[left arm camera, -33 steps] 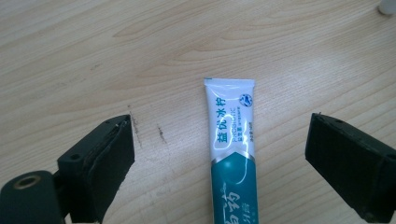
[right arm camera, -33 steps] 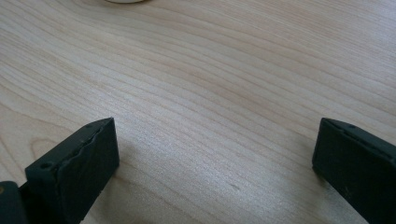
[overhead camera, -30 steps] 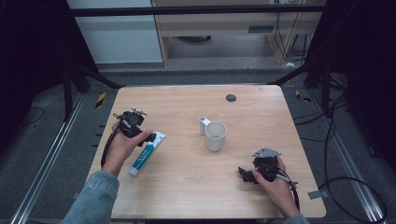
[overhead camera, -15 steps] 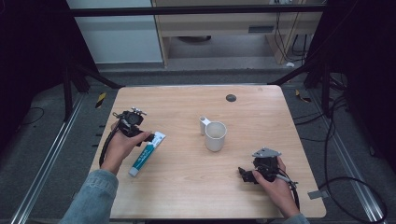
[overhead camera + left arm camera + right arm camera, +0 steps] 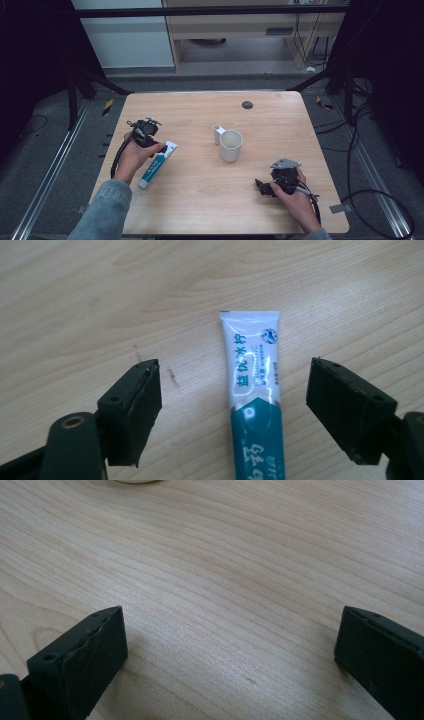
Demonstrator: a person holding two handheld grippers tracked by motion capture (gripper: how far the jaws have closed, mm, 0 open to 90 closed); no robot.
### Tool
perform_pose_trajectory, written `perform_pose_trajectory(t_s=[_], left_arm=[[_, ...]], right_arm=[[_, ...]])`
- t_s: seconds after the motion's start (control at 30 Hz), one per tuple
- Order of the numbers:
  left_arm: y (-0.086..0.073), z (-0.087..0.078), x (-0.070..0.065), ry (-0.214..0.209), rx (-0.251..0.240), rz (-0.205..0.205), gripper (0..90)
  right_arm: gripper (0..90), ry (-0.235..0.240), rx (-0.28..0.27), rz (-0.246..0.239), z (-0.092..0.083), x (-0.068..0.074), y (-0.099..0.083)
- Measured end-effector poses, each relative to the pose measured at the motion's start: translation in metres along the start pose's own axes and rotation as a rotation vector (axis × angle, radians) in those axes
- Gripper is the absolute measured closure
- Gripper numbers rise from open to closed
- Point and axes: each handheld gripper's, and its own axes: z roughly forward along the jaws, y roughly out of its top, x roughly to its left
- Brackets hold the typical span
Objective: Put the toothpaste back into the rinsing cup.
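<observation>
A white and teal toothpaste tube [image 5: 155, 167] lies flat on the wooden table [image 5: 200, 200] at the left, its flat crimped end pointing away from the person. My left gripper [image 5: 161, 148] hangs over that end. In the left gripper view the tube [image 5: 252, 390] runs between the two black jaws with bare wood on both sides, so my left gripper [image 5: 235, 372] is open; its jaws have just been closing around the tube. My right gripper [image 5: 262, 186] rests at the front right, and my right gripper [image 5: 230, 630] stands open over bare wood.
A cream mug [image 5: 231, 145] stands upright near the table's middle, handle toward the back left. A small dark round disc [image 5: 247, 105] sits near the far edge. Black cables trail from both grippers over the table's sides.
</observation>
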Motion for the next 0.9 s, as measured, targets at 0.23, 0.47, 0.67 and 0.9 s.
perform_pose_trajectory(t_s=[0.23, 0.47, 0.67, 0.9], left_arm=[[-0.001, 0.009, 0.006, -0.012, -0.001, -0.046, 26.1], [-0.010, 0.027, 0.001, -0.021, 0.057, -0.033, 26.0], [-0.012, 0.035, 0.001, -0.007, 0.073, -0.043, 30.7], [-0.013, 0.032, 0.002, -0.036, 0.096, -0.038, 36.9]], right_arm=[[0.8, -0.003, 0.000, 0.004, 0.000, 0.001, 0.000], [0.7, -0.006, 0.000, 0.006, 0.000, 0.001, 0.000], [0.7, -0.005, 0.000, 0.006, 0.000, 0.001, 0.000], [0.7, -0.006, 0.001, 0.006, 0.000, 0.001, 0.000]])
